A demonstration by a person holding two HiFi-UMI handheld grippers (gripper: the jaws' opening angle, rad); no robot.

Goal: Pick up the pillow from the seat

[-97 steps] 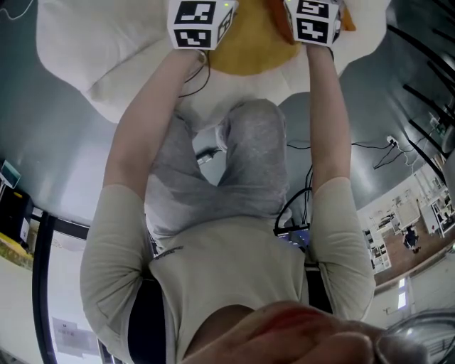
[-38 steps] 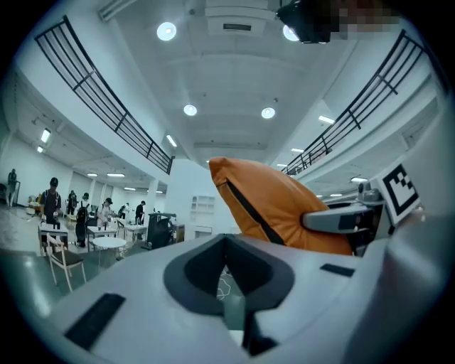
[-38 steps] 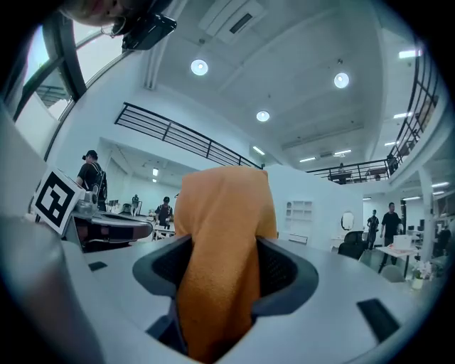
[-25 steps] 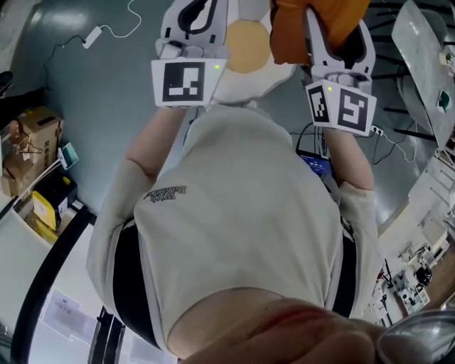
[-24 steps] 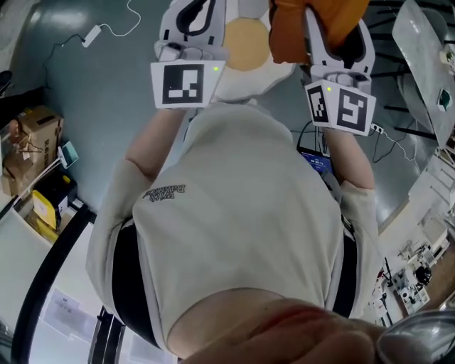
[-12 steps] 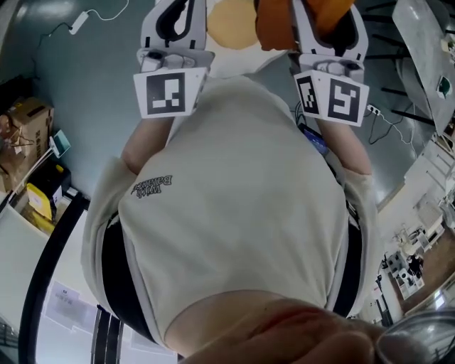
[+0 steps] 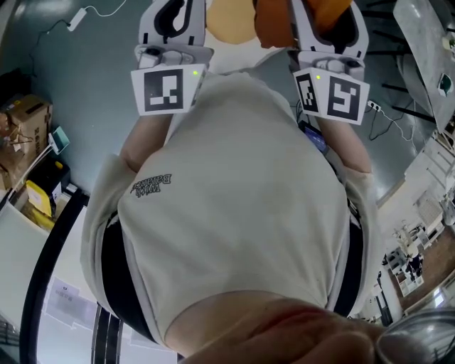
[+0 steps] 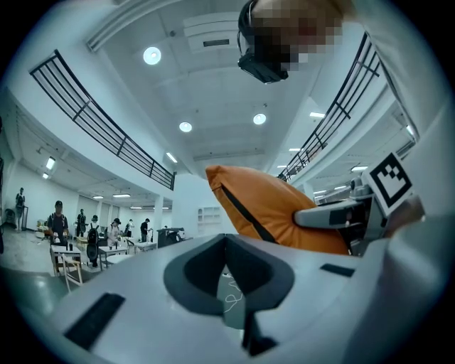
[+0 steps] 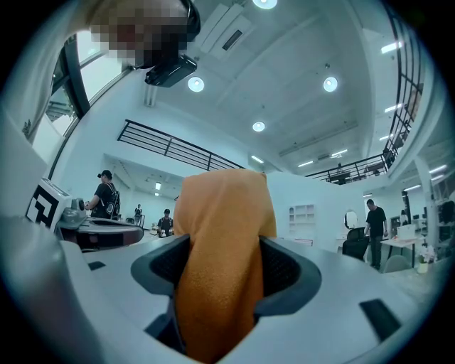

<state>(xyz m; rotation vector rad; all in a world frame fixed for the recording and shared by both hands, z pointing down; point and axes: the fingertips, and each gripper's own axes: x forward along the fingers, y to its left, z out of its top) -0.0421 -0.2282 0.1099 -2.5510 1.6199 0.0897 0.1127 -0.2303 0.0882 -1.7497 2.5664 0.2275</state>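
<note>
My right gripper [image 7: 314, 13] is shut on the orange pillow [image 7: 273, 27], which is held up in the air near the top edge of the head view. In the right gripper view a fold of the pillow [image 9: 224, 213] fills the space between the right gripper's [image 9: 220, 284] jaws. The left gripper [image 7: 174, 18] is raised beside it and holds nothing. In the left gripper view its [image 8: 231, 284] jaws meet at the centre line, and the pillow [image 8: 277, 213] hangs to the right with the right gripper [image 8: 334, 213] on it. Far below lies the white seat with its yellow centre [image 7: 231, 20].
Cardboard boxes [image 7: 28, 117] and a yellow item [image 7: 39, 195] stand at the left by a black rail [image 7: 50, 256]. A white cable [image 7: 89, 11] lies on the grey floor. People and tables [image 8: 60, 231] show in the distance, and a person [image 9: 375, 220] stands at the right.
Both grippers have risen from the seat with the orange pillow in the right one. Over the last second they moved slightly higher in the head view.
</note>
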